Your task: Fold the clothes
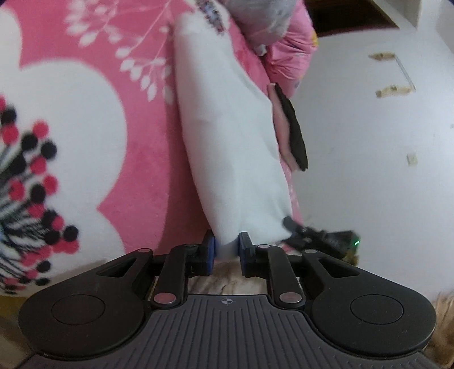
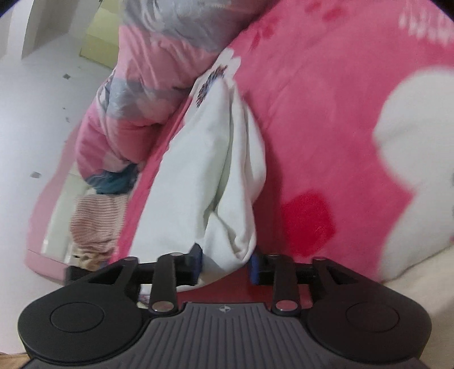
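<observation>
The white garment (image 1: 227, 136) lies on the pink bed (image 1: 136, 159), its long axis running straight ahead from both, near end pinched by the left hand-held gripper (image 1: 226, 249) and sitting loose between the right hand-held gripper's (image 2: 227, 262) parted jaws.

A pink fleece blanket (image 1: 142, 170) with big white flower shapes and red-and-black dotted centres covered the bed. A bunched quilt (image 2: 136, 93) in pink and grey lay along the bed's edge, with a striped pink cloth (image 2: 96, 224) below it by the pink bed frame (image 2: 42, 255). The floor (image 1: 369, 142) was white and plain, with small scraps of debris (image 1: 393, 91) scattered on it. A dark opening (image 1: 349, 17) showed at the far wall, and a pale yellow panel (image 2: 99, 37) stood beyond the quilt. Lighting was even and soft; edges were blurred.
</observation>
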`<action>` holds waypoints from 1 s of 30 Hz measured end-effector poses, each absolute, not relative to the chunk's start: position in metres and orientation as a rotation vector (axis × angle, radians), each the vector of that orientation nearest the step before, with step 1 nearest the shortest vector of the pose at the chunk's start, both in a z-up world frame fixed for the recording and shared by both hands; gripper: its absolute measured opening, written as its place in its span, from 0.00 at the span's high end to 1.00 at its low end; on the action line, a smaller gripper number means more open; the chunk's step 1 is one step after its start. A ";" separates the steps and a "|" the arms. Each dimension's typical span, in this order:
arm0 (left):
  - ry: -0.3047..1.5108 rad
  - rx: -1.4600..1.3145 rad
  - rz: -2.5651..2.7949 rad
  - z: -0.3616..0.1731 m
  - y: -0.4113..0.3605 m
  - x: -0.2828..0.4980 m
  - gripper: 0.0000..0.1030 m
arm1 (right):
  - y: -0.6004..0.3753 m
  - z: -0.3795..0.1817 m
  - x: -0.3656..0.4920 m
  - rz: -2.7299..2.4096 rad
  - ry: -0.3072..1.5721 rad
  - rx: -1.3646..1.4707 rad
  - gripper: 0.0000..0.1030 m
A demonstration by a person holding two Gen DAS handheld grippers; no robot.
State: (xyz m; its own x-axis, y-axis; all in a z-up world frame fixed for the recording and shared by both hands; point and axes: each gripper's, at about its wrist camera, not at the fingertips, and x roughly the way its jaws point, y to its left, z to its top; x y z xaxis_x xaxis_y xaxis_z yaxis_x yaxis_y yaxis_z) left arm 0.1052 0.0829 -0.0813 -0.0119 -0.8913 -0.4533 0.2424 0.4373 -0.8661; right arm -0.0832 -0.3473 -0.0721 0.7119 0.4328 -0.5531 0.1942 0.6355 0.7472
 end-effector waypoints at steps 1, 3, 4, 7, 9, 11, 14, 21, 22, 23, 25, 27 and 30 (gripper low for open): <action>1.259 -0.654 -1.009 -0.078 0.084 0.103 0.77 | -0.352 -0.063 -0.085 0.136 0.779 0.864 0.57; 1.228 -0.646 -0.999 -0.073 0.089 0.101 0.70 | -0.361 -0.048 -0.083 0.100 0.745 0.821 0.55; 1.210 -0.646 -0.993 -0.071 0.092 0.101 0.68 | -0.367 -0.041 -0.082 0.082 0.728 0.803 0.55; 1.176 -0.677 -0.972 -0.070 0.095 0.104 0.67 | -0.378 -0.032 -0.063 0.058 0.699 0.806 0.54; 1.160 -0.675 -0.949 -0.069 0.091 0.111 0.66 | -0.380 -0.032 -0.042 0.063 0.694 0.807 0.54; 1.141 -0.661 -0.915 -0.068 0.084 0.119 0.65 | -0.376 -0.037 -0.014 0.076 0.701 0.811 0.54; 1.114 -0.644 -0.862 -0.069 0.072 0.135 0.65 | -0.365 -0.048 0.033 0.078 0.721 0.806 0.54; 1.066 -0.590 -0.791 -0.072 0.040 0.172 0.64 | -0.359 -0.071 0.104 0.005 0.727 0.729 0.57; 1.060 -0.577 -0.791 -0.072 0.035 0.175 0.64 | -0.359 -0.072 0.108 0.009 0.723 0.722 0.62; 1.053 -0.565 -0.791 -0.073 0.030 0.179 0.64 | -0.358 -0.074 0.112 0.013 0.718 0.715 0.66; 1.035 -0.554 -0.792 -0.074 0.026 0.186 0.64 | -0.355 -0.073 0.114 0.012 0.700 0.674 0.71; 1.021 -0.552 -0.790 -0.077 0.024 0.192 0.64 | -0.350 -0.070 0.113 0.011 0.678 0.625 0.73; 1.014 -0.567 -0.784 -0.082 0.019 0.201 0.64 | -0.342 -0.064 0.111 0.015 0.645 0.544 0.77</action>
State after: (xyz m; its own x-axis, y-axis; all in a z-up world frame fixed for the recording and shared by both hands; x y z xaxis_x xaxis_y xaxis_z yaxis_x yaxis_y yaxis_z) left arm 0.2007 0.0195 -0.0824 0.3041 -0.7949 -0.5250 0.3081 0.6035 -0.7354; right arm 0.1106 -0.3418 -0.0643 0.8038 0.1784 -0.5675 0.1521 0.8606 0.4860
